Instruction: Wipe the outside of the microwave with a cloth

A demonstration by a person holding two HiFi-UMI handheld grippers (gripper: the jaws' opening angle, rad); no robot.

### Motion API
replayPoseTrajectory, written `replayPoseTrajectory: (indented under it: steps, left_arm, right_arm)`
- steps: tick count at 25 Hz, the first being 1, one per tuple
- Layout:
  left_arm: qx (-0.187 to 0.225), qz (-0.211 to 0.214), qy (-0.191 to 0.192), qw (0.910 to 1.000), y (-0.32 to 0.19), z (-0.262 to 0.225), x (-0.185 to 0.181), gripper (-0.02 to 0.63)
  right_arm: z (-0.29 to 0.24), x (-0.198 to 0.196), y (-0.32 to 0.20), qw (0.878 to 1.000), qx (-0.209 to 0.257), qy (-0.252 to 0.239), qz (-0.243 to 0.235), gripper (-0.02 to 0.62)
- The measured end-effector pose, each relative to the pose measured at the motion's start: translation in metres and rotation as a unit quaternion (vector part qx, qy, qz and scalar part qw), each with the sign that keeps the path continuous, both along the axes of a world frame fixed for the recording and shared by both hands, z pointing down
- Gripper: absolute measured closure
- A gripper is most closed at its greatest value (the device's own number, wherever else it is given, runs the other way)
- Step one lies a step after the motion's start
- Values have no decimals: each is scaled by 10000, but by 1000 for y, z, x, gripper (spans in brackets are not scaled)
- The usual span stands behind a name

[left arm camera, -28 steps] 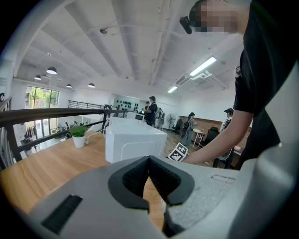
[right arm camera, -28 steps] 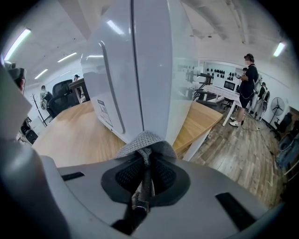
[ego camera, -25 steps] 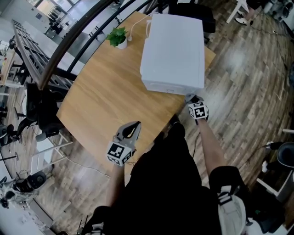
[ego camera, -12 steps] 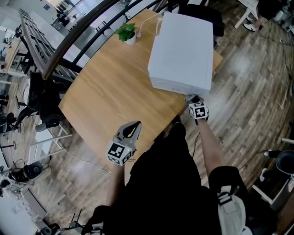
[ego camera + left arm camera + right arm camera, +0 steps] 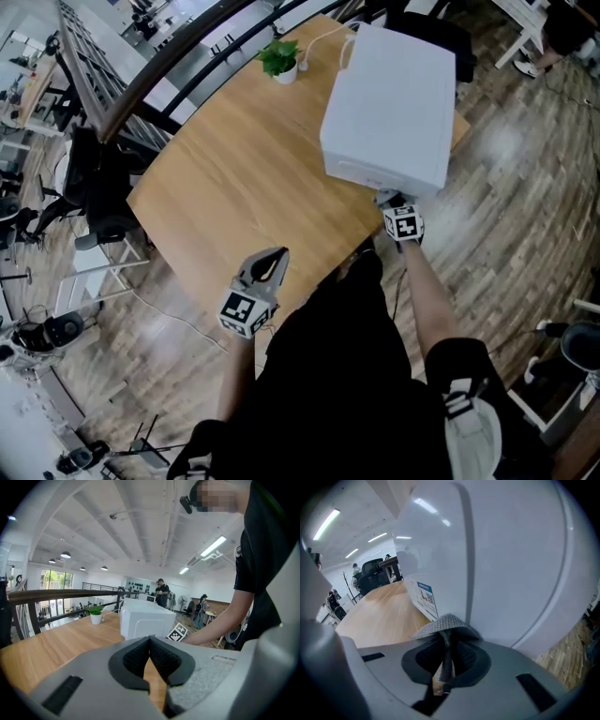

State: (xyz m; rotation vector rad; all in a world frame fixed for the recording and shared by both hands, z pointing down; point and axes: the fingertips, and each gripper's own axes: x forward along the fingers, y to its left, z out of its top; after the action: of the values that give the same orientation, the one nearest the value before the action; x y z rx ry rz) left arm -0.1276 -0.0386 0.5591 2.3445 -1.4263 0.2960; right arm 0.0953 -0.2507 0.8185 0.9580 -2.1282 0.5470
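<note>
Holding cloth (image 5: 440, 626) against microwave (image 5: 501, 555) | right gripper (image 5: 446, 641) jaws clamp it | left gripper (image 5: 150, 639) jaws together, empty | sticker (image 5: 425, 598) print unreadable

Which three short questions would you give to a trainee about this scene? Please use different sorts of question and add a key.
1. True or false: the left gripper is shut, with nothing between its jaws.
2. Where does the potted plant stand? A: on top of the microwave. B: on the table, beside the microwave's far end. C: on the floor.
3. Fill in: the right gripper is shut on a grey ____, close to the microwave.
Key: 1 true; 2 B; 3 cloth.
</note>
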Motion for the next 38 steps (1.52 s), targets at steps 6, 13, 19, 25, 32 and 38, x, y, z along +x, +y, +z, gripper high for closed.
replayPoseTrajectory:
  steps: [6,13,19,25,32,38]
  left_arm:
    - [-33,-158,60,9999,11,1,-9,604]
    - [-87,-308,56,9995,18,1,-19,604]
    - [4,-459,33,9989,24,4,-35,604]
    - [-195,-606,26,9980,28,7,-39,604]
    - [-255,-736,-20,9970,29,10,-46,604]
    - [-260,-803,-52,9964,32,9,-50,604]
  right_arm:
    - [-13,-26,-6,9994,306,-175,-57,575]
    - [-7,-63,1,9994,88,-214,-261,575]
    - [-2,-93,-1,9987,28,-370,-337,575]
    - [3,-117,-3,9979,10,-503,-419,575]
    - [8,-141,-3,9972,-127,-652,-330,575]
    - [7,-159,-4,9964,-149,-775,-306,575]
